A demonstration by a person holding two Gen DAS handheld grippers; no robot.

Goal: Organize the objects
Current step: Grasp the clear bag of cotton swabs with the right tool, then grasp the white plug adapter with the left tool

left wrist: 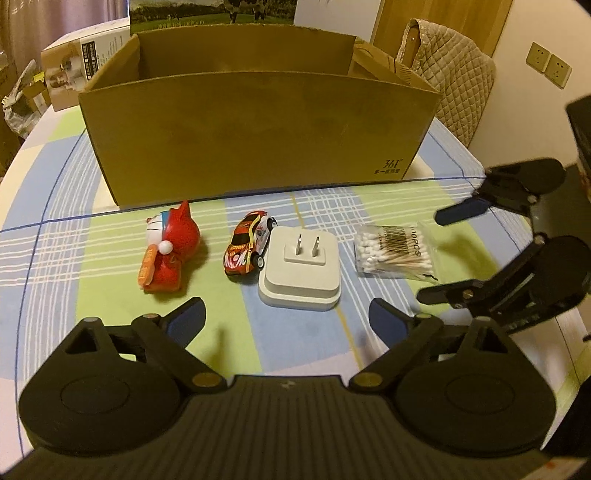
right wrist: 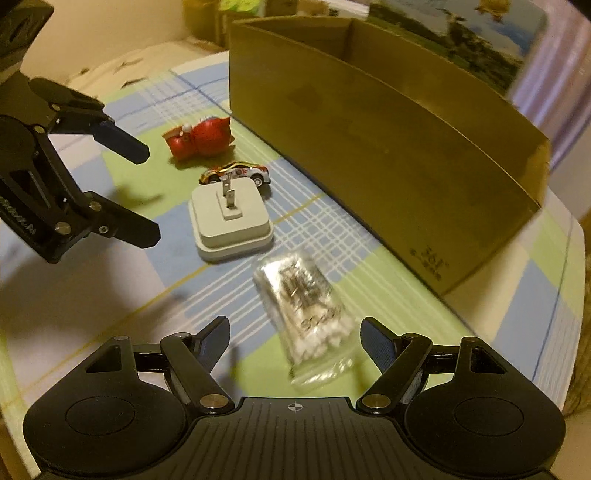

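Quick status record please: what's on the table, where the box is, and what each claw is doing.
surface: checked tablecloth
container: open cardboard box, behind the row of items
items, left to right: red cat figurine on its side; toy car touching white plug adapter, prongs up; bag of cotton swabs
left claw: open, holding nothing
right claw: open, straddling the swab bag

Plaid-clothed table (left wrist: 110,258); quilted chair (left wrist: 454,74) at 1 o'clock; wall sockets (left wrist: 548,64) at 2; curtain (left wrist: 55,18) at 11.
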